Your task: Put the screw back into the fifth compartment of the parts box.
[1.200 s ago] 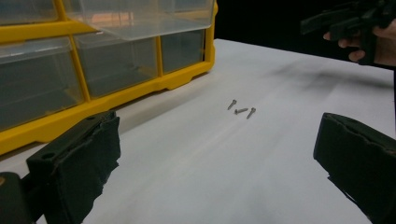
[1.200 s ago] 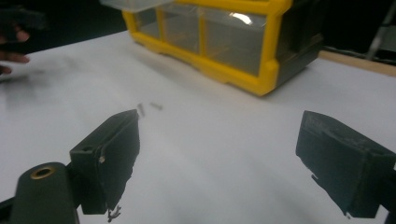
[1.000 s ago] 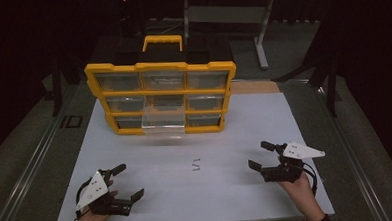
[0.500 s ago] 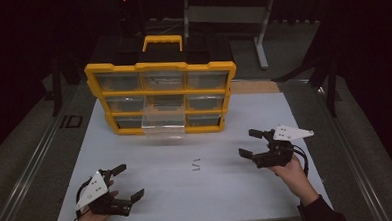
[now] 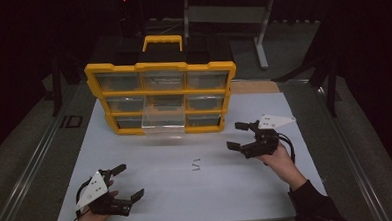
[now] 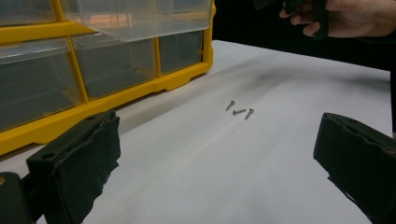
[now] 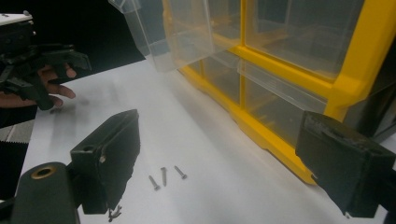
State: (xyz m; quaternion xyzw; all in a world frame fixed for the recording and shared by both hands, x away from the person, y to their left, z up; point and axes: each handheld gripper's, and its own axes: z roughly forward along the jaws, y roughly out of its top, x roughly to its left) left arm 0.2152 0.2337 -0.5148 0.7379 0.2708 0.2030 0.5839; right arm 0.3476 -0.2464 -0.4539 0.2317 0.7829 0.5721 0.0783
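Three small screws (image 5: 196, 164) lie loose on the white counter (image 5: 304, 111), just beside one another near its middle, in front of a yellow organizer (image 5: 160, 67) whose clear middle drawer (image 5: 163, 123) on the bottom row is pulled out toward the near side. The work in hand appears to be picking up the screws and dropping them into that drawer.

The right gripper (image 5: 247, 137) hangs above the counter to the right of the screws, its fingers spread wide with nothing between them; in the right gripper view the screws (image 7: 164, 177) lie just ahead of the black fingers (image 7: 109, 154). The left gripper (image 5: 122, 185) rests low at the near left, also wide open and empty, well apart from the screws (image 6: 239, 111).

The main risk is probably the grasp itself. The screws are thin and lie flat on a smooth surface, so broad padded fingers closing from a slant could push them sideways or roll them away instead of pinching one. Because the three lie so close, a closing finger could scatter the other two, or catch two at once and lose one on the way up. A weakly pinched screw could twist out during the carry and bounce off the counter onto the dark floor. At the drawer, a finger striking its clear front lip could jolt it, or the screw could be released short and land in front of it.
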